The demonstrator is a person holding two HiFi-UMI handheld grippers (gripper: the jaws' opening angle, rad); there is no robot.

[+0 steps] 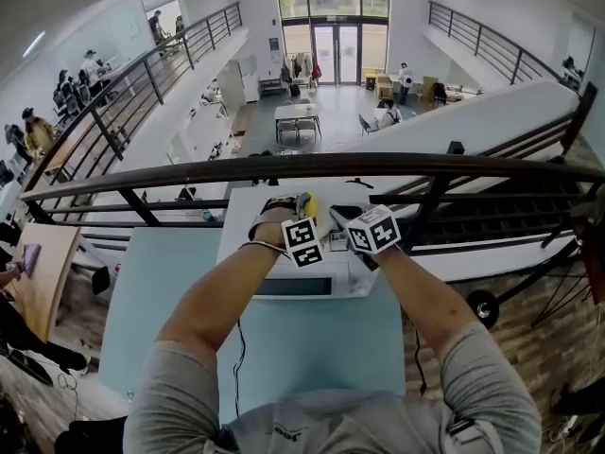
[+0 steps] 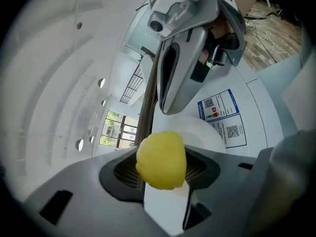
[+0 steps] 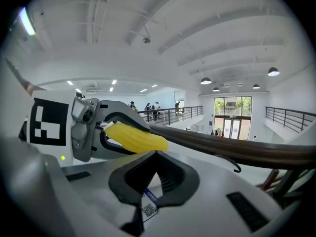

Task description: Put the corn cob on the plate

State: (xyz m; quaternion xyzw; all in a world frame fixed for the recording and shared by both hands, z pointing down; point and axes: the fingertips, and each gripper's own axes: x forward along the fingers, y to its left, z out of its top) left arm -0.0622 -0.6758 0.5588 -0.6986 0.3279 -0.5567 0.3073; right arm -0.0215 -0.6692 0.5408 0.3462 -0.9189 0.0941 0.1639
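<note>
My left gripper is shut on the yellow corn cob, which points end-on at its camera. In the right gripper view the corn cob sticks out sideways from the left gripper. A white plate lies on the white surface just beyond and below the cob. My right gripper holds nothing, and only a narrow gap stands between its dark pads. It hangs close above the left one, grey in the left gripper view. In the head view both grippers meet over the white top, the cob between them.
A dark handrail crosses just beyond the grippers, with an open atrium and people far below. The white top carries printed labels beside the plate. A light blue table lies under my forearms.
</note>
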